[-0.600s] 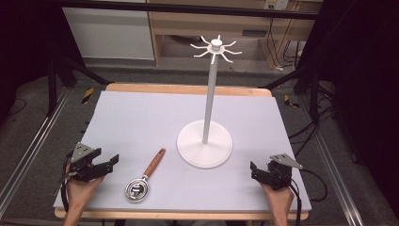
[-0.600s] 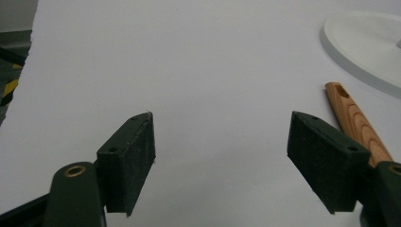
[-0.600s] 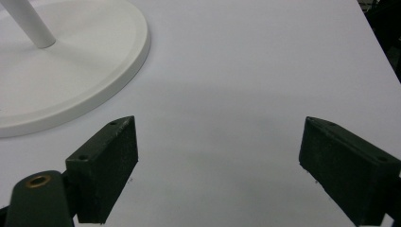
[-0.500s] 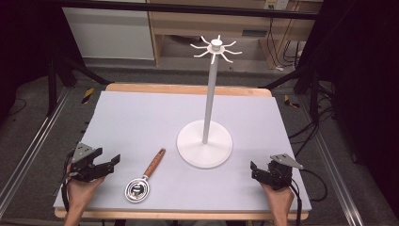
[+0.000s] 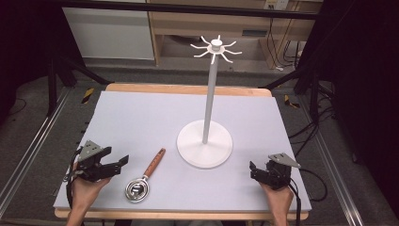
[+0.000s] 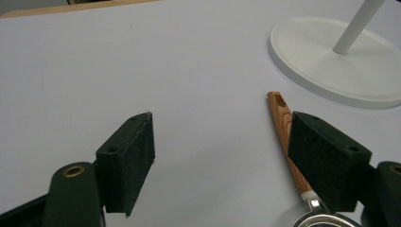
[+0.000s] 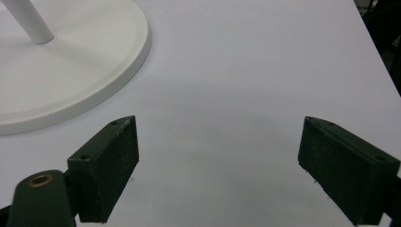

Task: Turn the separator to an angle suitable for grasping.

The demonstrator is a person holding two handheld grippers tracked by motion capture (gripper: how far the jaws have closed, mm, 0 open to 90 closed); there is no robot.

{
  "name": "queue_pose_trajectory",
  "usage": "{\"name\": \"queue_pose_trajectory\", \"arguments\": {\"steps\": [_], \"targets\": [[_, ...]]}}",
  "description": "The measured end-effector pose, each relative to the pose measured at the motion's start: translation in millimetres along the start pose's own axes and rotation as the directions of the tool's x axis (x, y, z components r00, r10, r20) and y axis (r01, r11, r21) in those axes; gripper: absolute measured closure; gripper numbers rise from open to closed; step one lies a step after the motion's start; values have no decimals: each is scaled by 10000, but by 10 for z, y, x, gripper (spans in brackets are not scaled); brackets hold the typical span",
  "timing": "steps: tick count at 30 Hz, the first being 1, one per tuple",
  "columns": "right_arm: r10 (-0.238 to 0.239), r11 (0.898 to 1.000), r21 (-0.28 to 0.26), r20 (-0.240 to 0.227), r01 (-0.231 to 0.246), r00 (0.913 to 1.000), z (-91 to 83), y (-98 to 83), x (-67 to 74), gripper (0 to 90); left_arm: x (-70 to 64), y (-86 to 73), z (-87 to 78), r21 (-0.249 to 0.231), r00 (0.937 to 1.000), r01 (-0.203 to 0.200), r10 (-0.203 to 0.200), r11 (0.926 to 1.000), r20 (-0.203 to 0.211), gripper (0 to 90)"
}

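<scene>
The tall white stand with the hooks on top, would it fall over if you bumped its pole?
Probably not from a light bump: the white hook stand sits on a wide, flat round base. But its pole is tall and thin, so a hard push near the hooks might tip it. On the smooth mat, it may slide first.

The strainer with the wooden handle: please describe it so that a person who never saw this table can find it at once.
Start at the tall white stand on the grey table. To the left of its round base, nearer the person, lies the small strainer, close to the left gripper. It is the only loose utensil: a shiny metal bowl on a reddish-brown wooden handle.
</scene>
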State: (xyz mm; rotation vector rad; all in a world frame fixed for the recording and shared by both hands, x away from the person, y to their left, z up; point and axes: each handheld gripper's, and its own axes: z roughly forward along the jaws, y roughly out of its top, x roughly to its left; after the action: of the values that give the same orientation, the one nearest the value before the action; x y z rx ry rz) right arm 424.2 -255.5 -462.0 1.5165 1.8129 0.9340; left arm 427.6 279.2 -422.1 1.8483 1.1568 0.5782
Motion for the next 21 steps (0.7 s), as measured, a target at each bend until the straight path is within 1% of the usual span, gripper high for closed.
{"name": "queue_pose_trajectory", "arguments": {"steps": [3, 10, 15, 17, 18, 21], "targets": [[-79, 10000, -9, -12, 79, 10000, 2, 2, 2, 136, -28, 39, 7, 53, 9999, -101, 101, 9999, 30, 231], [-16, 10000, 4, 23, 16, 10000, -5, 0, -7, 136, -95, 136, -2, 49, 9989, -263, 261, 9996, 399, 239], [58, 10000, -53, 36, -58, 10000, -11, 0, -17, 136, -171, 233, -7, 54, 9970, -497, 493, 9987, 599, 247], [55, 10000, -51, 63, -54, 10000, -15, 5, -15, 136, -198, 261, -2, 23, 9966, -514, 512, 9987, 645, 250], [90, 9999, -92, 44, -90, 9999, -17, 7, -14, 136, -205, 276, 0, 61, 9959, -591, 586, 9982, 683, 252], [150, 9998, -86, -99, -151, 9998, -18, 10, -15, 136, -235, 319, 28, 85, 9954, -605, 597, 9981, 744, 261]]}}
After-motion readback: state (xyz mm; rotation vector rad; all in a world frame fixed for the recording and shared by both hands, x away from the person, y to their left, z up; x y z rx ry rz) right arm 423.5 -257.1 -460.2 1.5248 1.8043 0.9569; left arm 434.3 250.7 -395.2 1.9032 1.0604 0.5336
